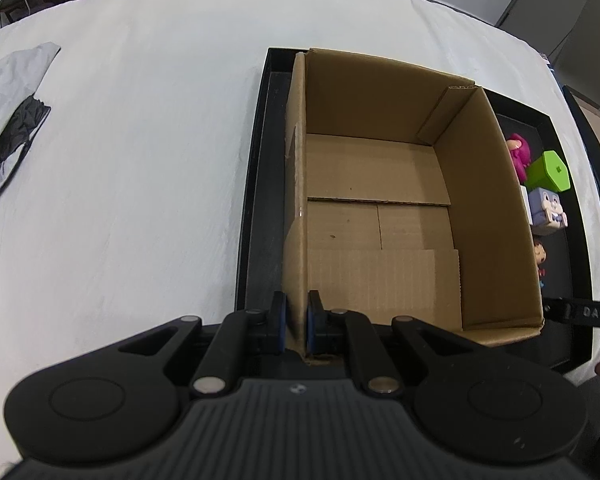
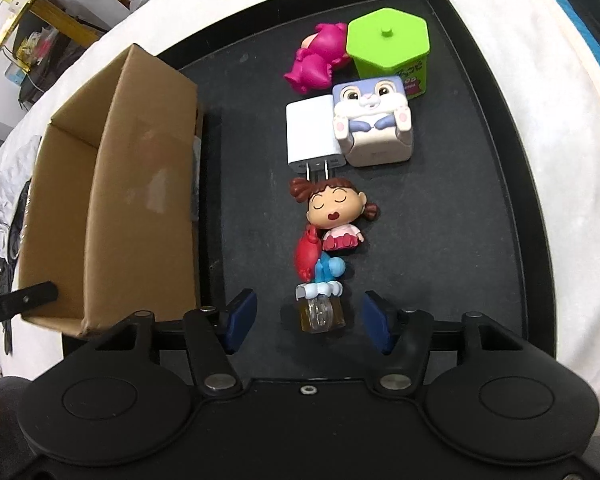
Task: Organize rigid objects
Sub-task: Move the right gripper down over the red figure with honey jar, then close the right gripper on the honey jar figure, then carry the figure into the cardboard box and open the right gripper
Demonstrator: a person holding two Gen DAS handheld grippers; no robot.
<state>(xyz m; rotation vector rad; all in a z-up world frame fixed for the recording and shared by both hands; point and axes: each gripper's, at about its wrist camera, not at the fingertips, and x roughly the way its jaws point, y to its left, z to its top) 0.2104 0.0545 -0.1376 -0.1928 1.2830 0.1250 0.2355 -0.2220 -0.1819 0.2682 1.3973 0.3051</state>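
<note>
Left wrist view: left hand-held gripper (image 1: 297, 326) pinches the cardboard box (image 1: 384, 200) wall, which could buckle; right wrist view: right hand-held gripper (image 2: 309, 322), spread astride the crab figurine (image 2: 318, 280) right of the box, may topple it closing off-centre.

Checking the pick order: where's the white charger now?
Right wrist view, centre of the black tray: white charger lies against the bunny cube's left side, prongs toward the sleeping-girl figure.
</note>
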